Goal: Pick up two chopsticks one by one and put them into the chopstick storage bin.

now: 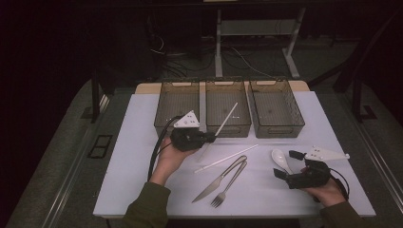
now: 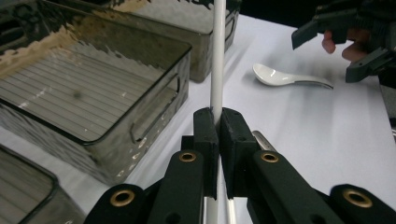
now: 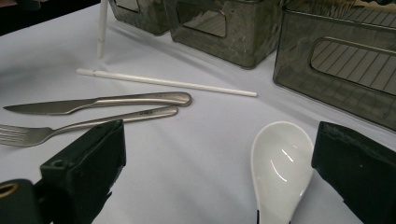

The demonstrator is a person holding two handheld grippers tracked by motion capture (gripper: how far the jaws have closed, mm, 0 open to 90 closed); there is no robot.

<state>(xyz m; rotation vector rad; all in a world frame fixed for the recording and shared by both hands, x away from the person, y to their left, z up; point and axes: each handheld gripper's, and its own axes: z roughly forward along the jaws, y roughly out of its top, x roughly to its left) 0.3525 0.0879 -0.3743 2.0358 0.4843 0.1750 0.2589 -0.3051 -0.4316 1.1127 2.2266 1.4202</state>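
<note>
Fingers of my left gripper (image 2: 217, 122) pinch one white chopstick (image 1: 226, 119), tip over middle bin (image 1: 227, 128); right gripper (image 3: 210, 158) gapes around spoon (image 3: 280, 163). Best lower level, release inside bin.

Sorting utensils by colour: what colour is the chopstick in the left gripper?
White; the chopstick shows best in the left gripper view.

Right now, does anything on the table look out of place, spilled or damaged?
Nothing looks spilled or broken. One white chopstick is off the table, clamped in the left gripper near the bins, while its mate lies beside the knife and fork.
</note>
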